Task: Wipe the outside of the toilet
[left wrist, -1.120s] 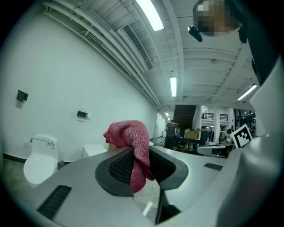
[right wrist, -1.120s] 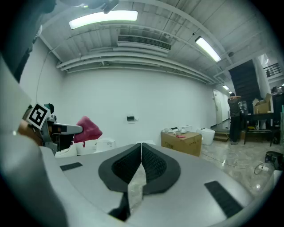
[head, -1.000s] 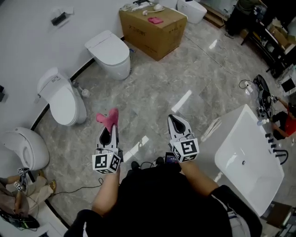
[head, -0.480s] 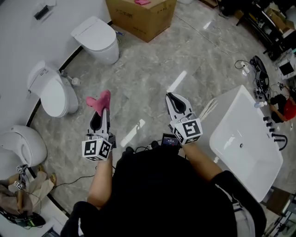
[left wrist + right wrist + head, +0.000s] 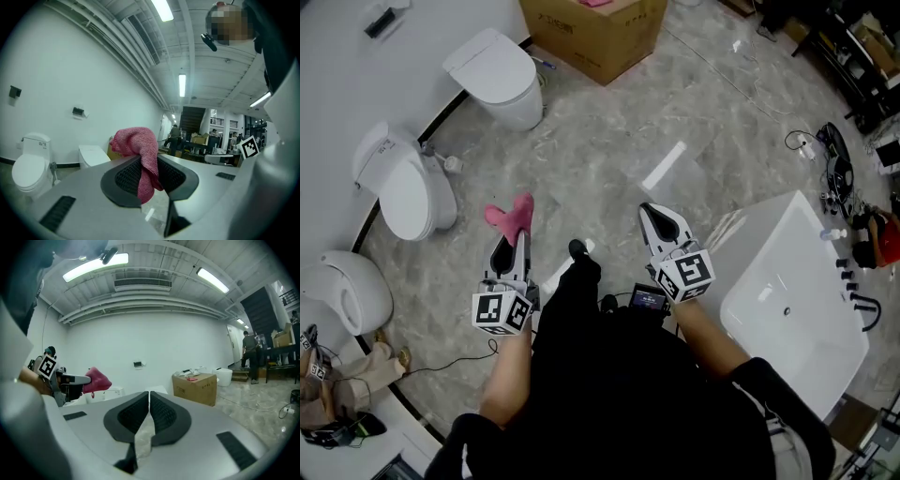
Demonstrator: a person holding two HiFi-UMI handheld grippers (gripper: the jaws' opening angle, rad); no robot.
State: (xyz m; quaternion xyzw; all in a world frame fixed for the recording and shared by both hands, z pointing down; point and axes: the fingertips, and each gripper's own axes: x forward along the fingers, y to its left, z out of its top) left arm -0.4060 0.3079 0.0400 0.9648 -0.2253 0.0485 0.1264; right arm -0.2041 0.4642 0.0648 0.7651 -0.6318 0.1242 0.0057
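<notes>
Over the marble floor (image 5: 609, 150), cloth clamped and ready, toilets well out of reach.

At waist height the left gripper (image 5: 517, 236) pinches a pink cloth (image 5: 512, 217) between its dark pads, a bunch standing proud of the tips so it can meet porcelain first. The right gripper (image 5: 148, 413) has its jaws pressed together on nothing, probably kept free to steady or lift a lid. Three toilets line the white wall: the middle toilet (image 5: 408, 187) lies nearest the cloth, with the far toilet (image 5: 492, 75) and the near toilet (image 5: 337, 295) to either side. Which one is meant cannot be told. A cardboard box (image 5: 595, 33) sits beyond the far toilet and a white basin (image 5: 792, 300) stands at the person's right. Thin cables (image 5: 441, 382) trail by the near toilet and could catch a foot.
</notes>
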